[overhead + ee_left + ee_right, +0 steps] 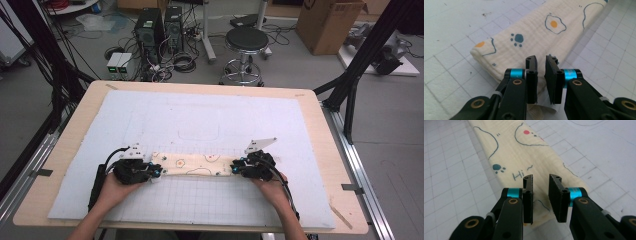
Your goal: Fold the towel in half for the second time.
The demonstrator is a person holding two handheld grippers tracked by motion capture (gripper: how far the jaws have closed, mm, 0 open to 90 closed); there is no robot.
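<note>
Working from the left, I hold my left gripper (540,65) over the near end of the folded muslin cloth (197,164), its fingers (531,72) a narrow gap apart and clamped on nothing. To do this well, I judge both ends should be pinched through every layer at once, or the fold will slip open. The cloth lies as a long cream strip across the gridded mat (200,200) on the table (320,115), printed with fried eggs, blue paw prints and a small "Hi". My right gripper (541,184) sits over the far end, fingers likewise parted around empty air.
</note>
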